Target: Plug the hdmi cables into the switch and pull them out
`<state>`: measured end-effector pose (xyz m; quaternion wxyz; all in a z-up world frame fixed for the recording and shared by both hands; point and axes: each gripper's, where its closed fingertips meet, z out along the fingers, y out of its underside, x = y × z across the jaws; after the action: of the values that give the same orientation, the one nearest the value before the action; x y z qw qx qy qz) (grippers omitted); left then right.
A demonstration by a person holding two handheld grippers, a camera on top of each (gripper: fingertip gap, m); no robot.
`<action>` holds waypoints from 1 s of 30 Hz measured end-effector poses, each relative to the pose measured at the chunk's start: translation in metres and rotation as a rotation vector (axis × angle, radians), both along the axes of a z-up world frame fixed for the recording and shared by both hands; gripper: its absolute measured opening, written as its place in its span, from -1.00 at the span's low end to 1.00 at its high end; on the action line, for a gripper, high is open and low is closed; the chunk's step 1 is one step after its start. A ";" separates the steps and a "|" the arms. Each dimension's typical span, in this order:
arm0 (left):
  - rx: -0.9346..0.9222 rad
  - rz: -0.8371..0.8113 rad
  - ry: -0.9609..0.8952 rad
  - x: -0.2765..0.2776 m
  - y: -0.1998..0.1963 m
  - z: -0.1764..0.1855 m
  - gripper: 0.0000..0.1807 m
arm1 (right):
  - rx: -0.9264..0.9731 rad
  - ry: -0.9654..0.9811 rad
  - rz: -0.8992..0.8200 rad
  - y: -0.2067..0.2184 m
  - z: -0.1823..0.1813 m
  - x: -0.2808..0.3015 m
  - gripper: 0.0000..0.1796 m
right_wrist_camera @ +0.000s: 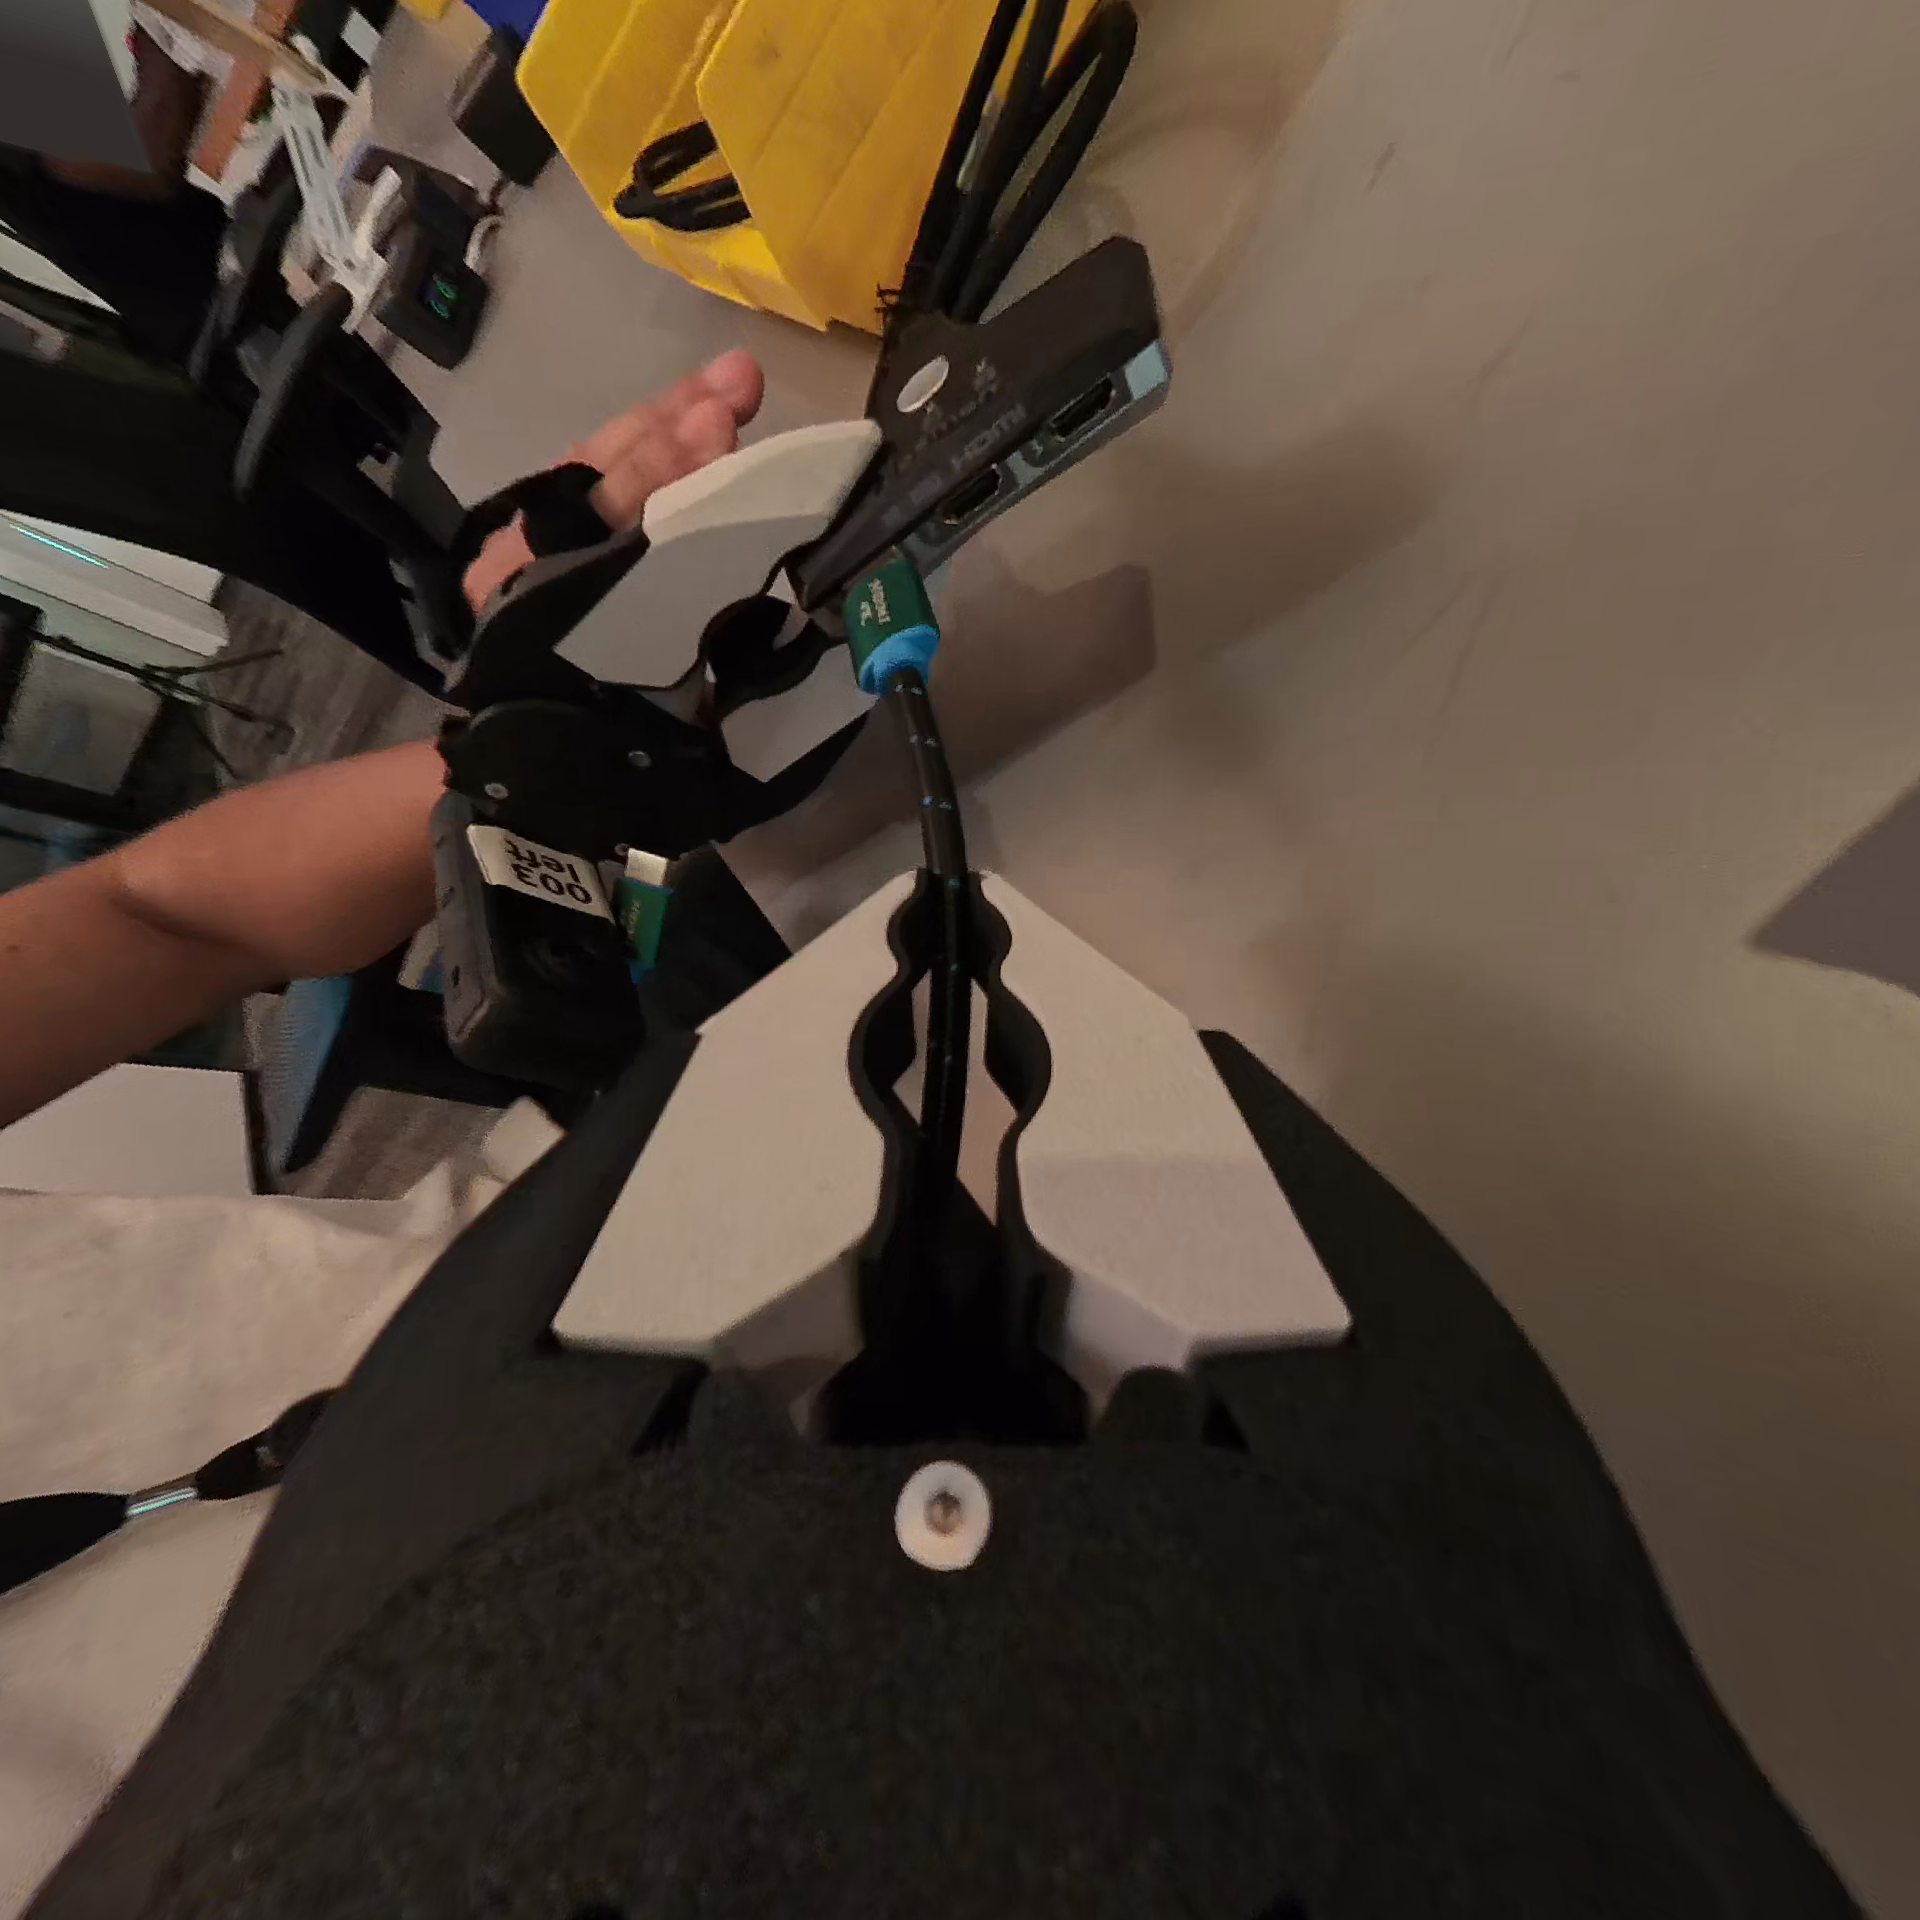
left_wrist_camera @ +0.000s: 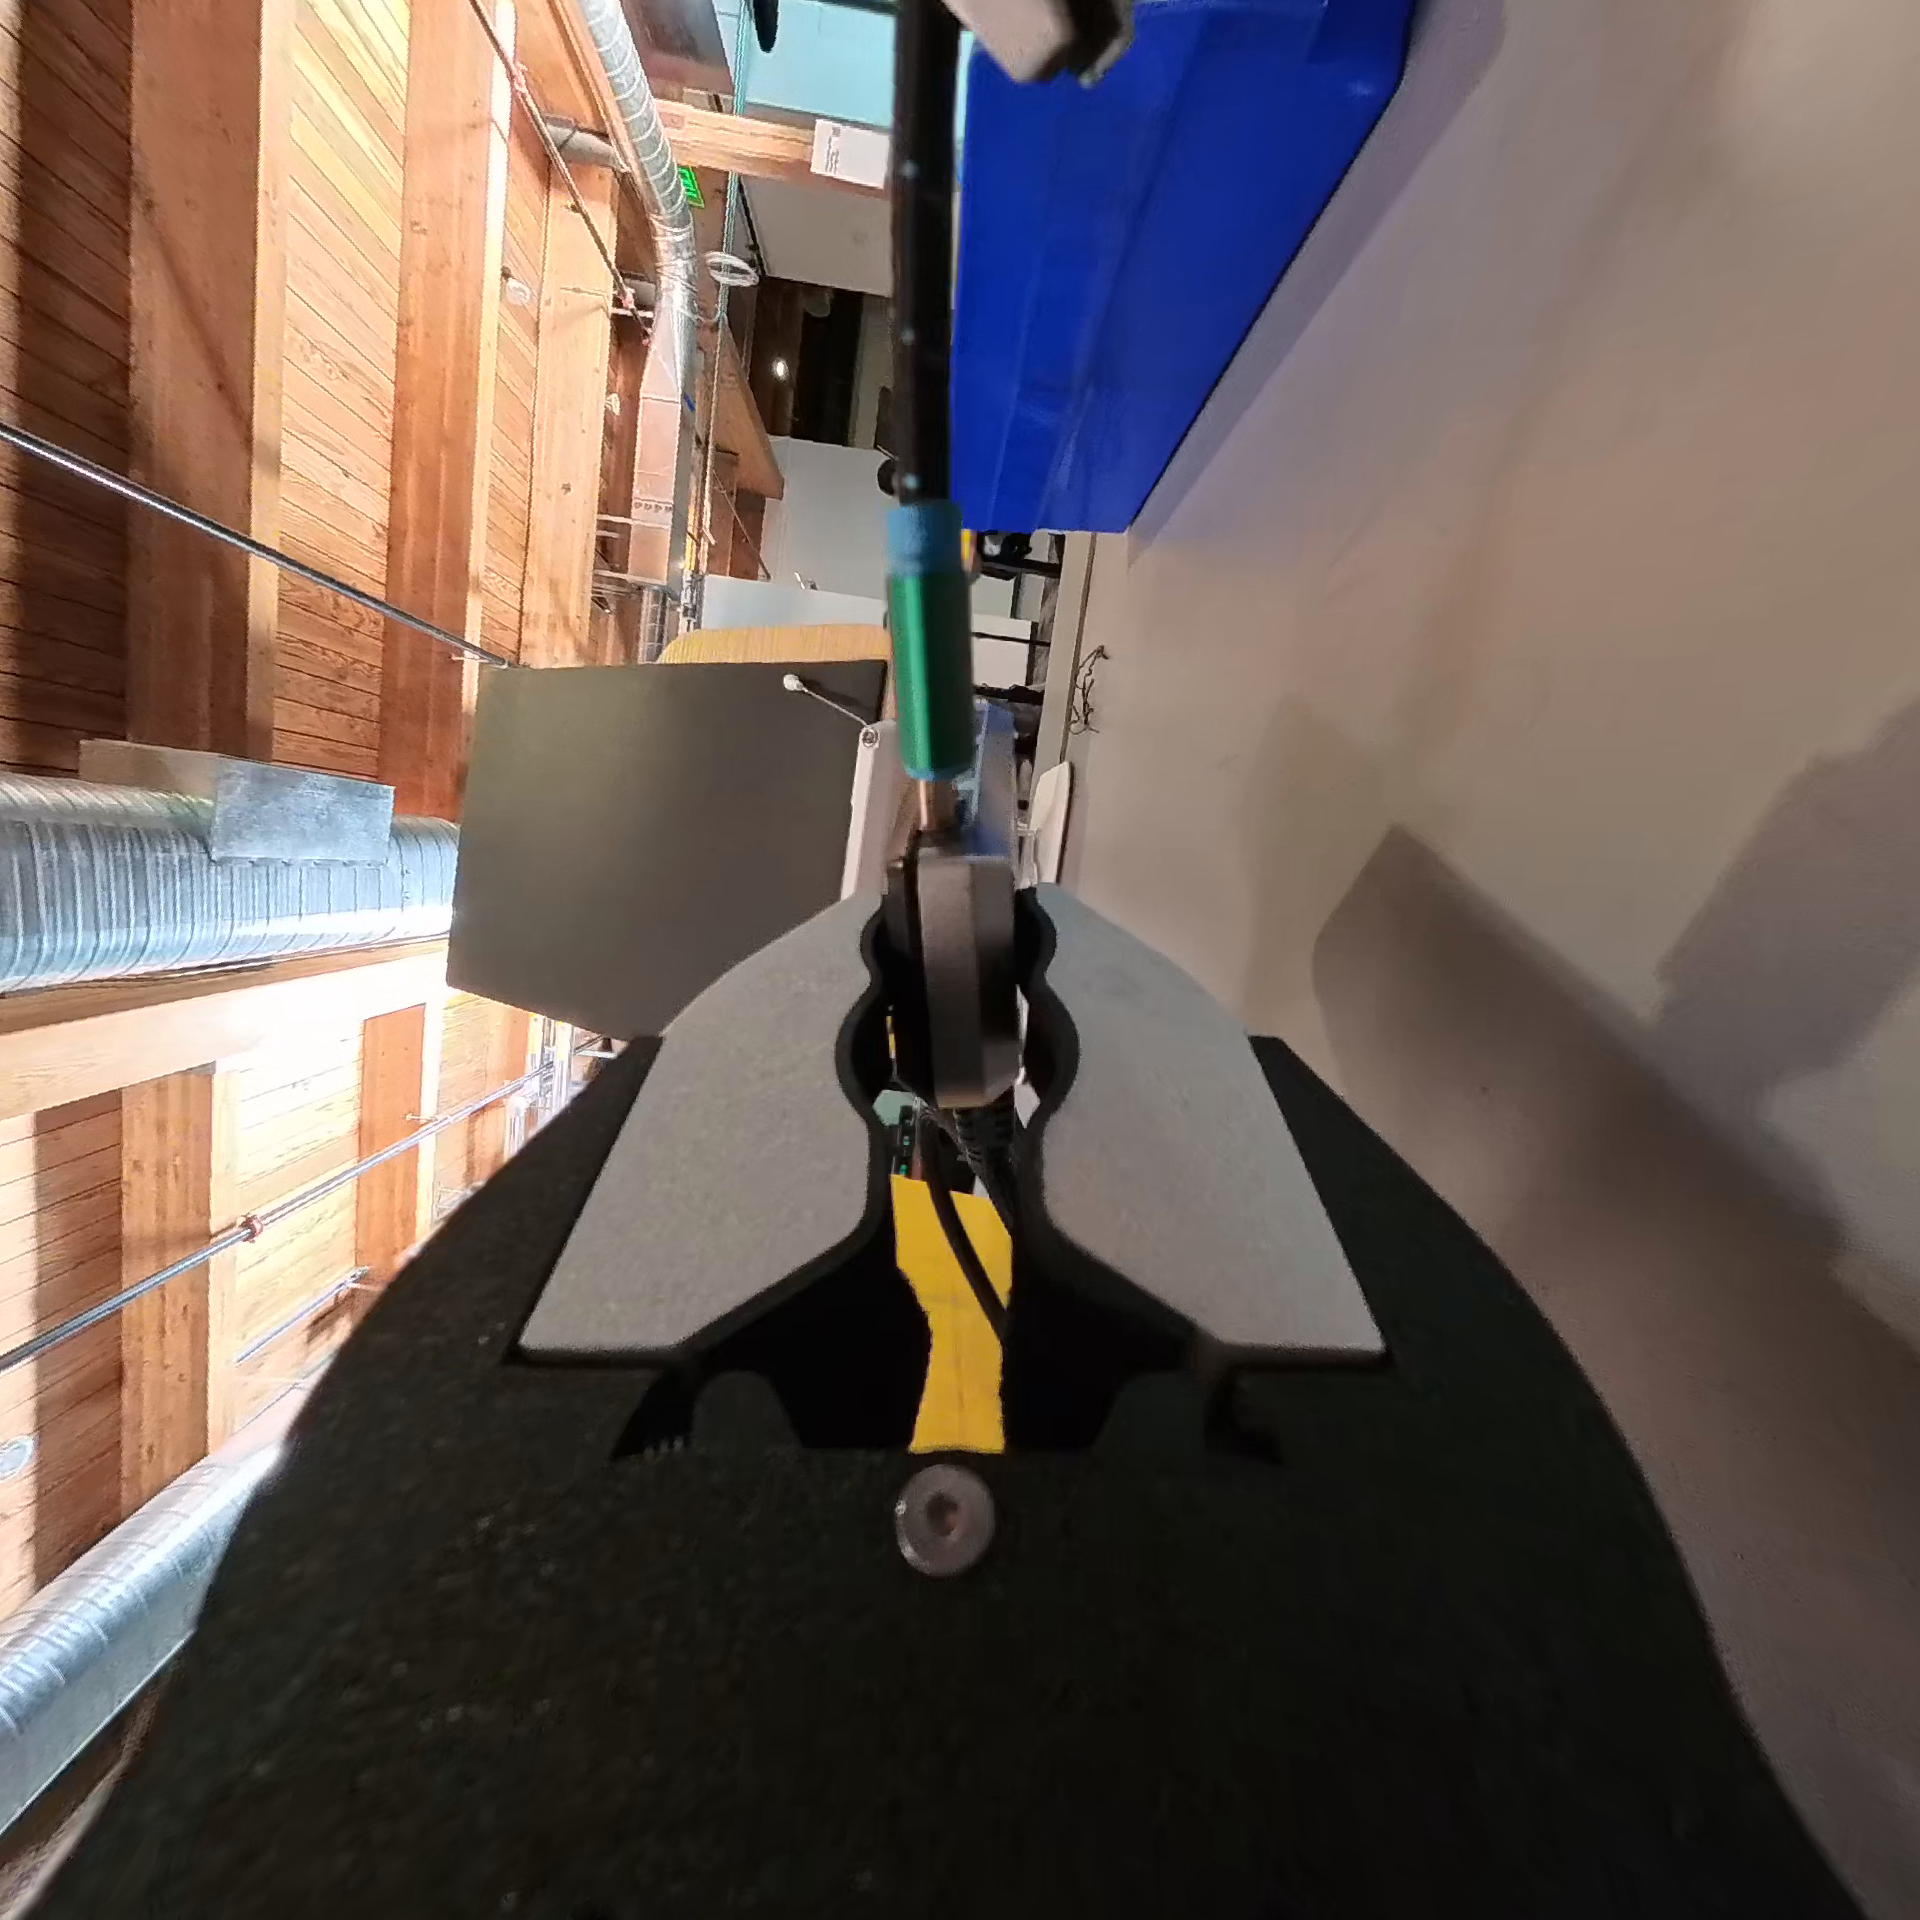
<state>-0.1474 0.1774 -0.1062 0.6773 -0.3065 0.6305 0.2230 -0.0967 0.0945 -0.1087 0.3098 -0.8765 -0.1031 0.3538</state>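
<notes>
- The HDMI switch [right_wrist_camera: 1013, 416] is a flat dark box with a round silver button on its top face and a blue-grey edge carrying open HDMI ports; black cables [right_wrist_camera: 1013, 145] leave its far end toward 12 o'clock, over a yellow bin [right_wrist_camera: 790, 145].
- One HDMI cable [right_wrist_camera: 940, 831] is black braid flecked with blue, ending in a green metal plug [right_wrist_camera: 883, 613] with a blue collar — the plug sits at the switch's near corner, seated in or against a port; how deep cannot be told.
- In the right wrist view the left gripper [right_wrist_camera: 831, 488] reaches in from 9 o'clock, its pale fingers clenched on the near end of the switch, holding it off the grey table [right_wrist_camera: 1507, 623]; a person's hand [right_wrist_camera: 665, 436] shows behind it.
- The left wrist view shows the same grip edge-on: the switch [left_wrist_camera: 956, 987] is wedged between the two fingers, with the green plug [left_wrist_camera: 930, 665] and its cable running up toward 12 o'clock past a blue bin [left_wrist_camera: 1143, 260].
- The right gripper [right_wrist_camera: 945, 904] is clenched on the braided cable, which passes between its fingertips a little below the plug — the plug lies beyond the tips at 12 o'clock.
</notes>
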 end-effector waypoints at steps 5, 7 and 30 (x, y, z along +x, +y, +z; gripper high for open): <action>-0.016 0.013 -0.023 -0.002 0.000 0.005 -0.78 | 0.049 -0.108 0.029 -0.003 0.004 -0.005 -0.94; -0.048 0.021 -0.053 -0.002 0.000 0.008 -0.78 | 0.079 -0.101 0.043 -0.003 0.009 -0.008 -0.94; -0.365 -0.033 -0.350 -0.011 0.004 0.036 -0.77 | 0.717 -0.009 -0.052 0.036 0.059 -0.035 -0.41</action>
<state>-0.1582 0.1811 -0.0699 0.7133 -0.4473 0.5383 0.0377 -0.1321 0.1302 -0.0500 0.6059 -0.7160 -0.1998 0.2833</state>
